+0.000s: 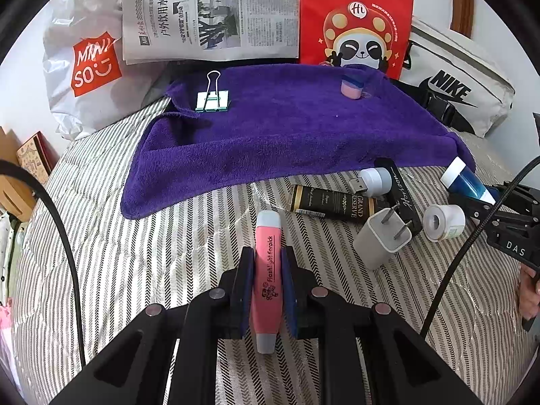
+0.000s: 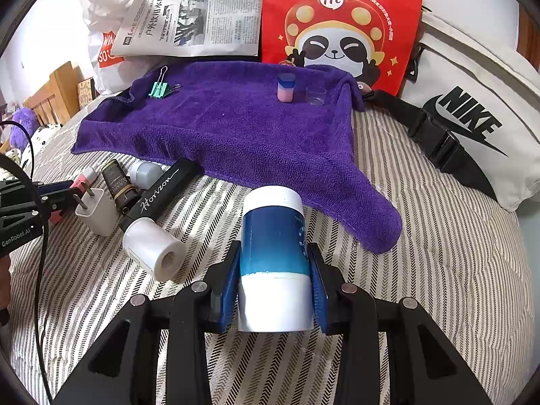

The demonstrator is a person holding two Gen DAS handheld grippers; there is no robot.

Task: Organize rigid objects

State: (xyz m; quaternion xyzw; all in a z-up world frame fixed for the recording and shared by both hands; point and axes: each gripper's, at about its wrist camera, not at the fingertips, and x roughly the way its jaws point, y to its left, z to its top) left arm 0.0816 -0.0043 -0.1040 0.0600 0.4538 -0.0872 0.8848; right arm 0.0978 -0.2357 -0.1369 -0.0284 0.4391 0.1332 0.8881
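Two tools are seen over a striped bed cover (image 1: 152,253), each closed on an object. A pink flashlight earpick (image 1: 266,280) is clamped between the pads of the left tool (image 1: 267,263), its length running forward along the fingers, with the grey tip projecting ahead of the pads and the other grey end behind them. A blue and white bottle (image 2: 275,256) is gripped at its sides by the right tool (image 2: 275,270), its white cap pointing forward toward a purple towel (image 2: 236,135) that is spread across the bed. On the towel, a green binder clip (image 2: 159,88) is laid near the far left corner, while a small pink and blue container (image 2: 286,88) is stood near the far right, just beside a clear cup (image 2: 316,96). Between the two tools, on the bare cover, a cluster of items is gathered: a white charger plug (image 1: 384,238), a white roll (image 2: 153,249), a black "Horizon" box (image 2: 162,194), a black and gold tube (image 1: 332,202) and a white USB device (image 1: 373,179). Behind the towel, a newspaper (image 1: 209,13), a red panda bag (image 1: 357,17), a Miniso bag (image 1: 91,64) and a white Nike bag (image 2: 472,111) are propped.
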